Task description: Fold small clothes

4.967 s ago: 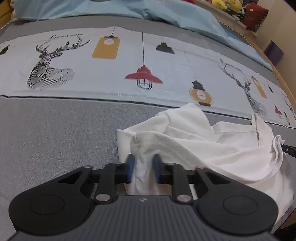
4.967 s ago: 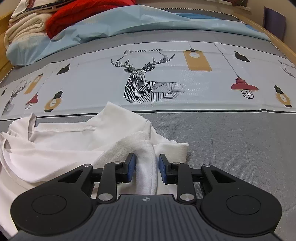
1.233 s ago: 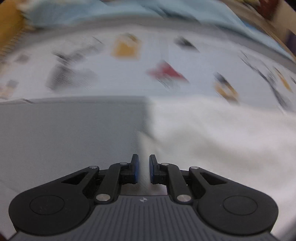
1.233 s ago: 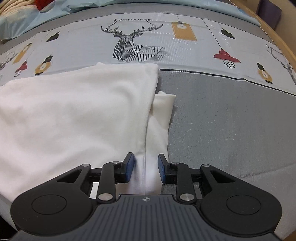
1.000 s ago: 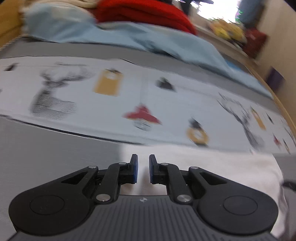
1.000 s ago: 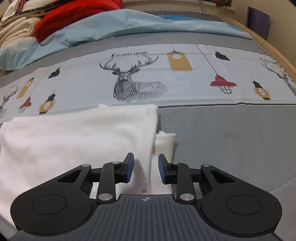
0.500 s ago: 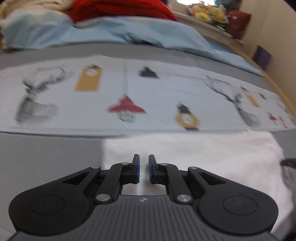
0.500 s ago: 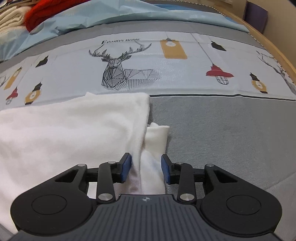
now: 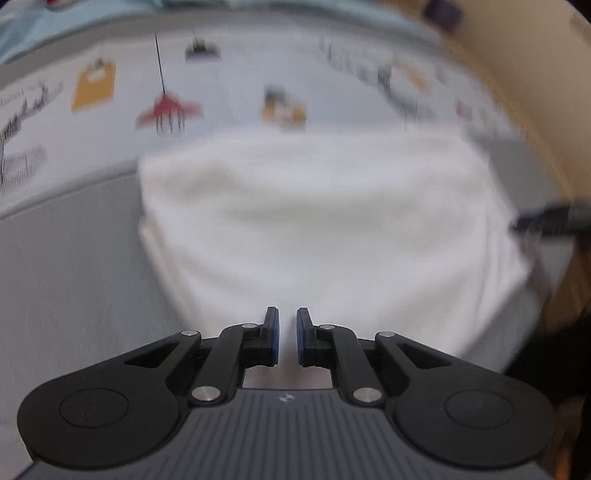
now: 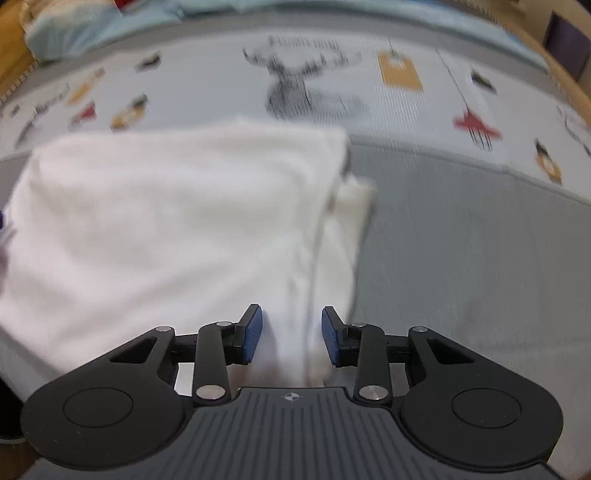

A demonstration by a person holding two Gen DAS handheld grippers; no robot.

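Since half a second earlier, both views had tipped down over the white garment (image 10: 177,221), and the right gripper (image 10: 291,334) had just been opening its jaws, which now stood moderately wide with the garment's right edge between them, the blue pads (image 10: 252,334) clear of the cloth as far as the blur allowed. Nearest the left camera, the left gripper (image 9: 287,338) kept its jaws narrowed to a slim gap over the garment's near edge (image 9: 321,229); whether any cloth sat in that gap I could not tell. The garment lay folded flat as a broad rectangle on the grey band of the bedspread (image 10: 461,240), 1 small flap (image 10: 354,199) sticking out at its right side. Beyond the garment ran the pale printed strip with a deer head (image 10: 295,88) and red lamps (image 9: 166,110). Farther still lay light-blue bedding (image 10: 92,22).
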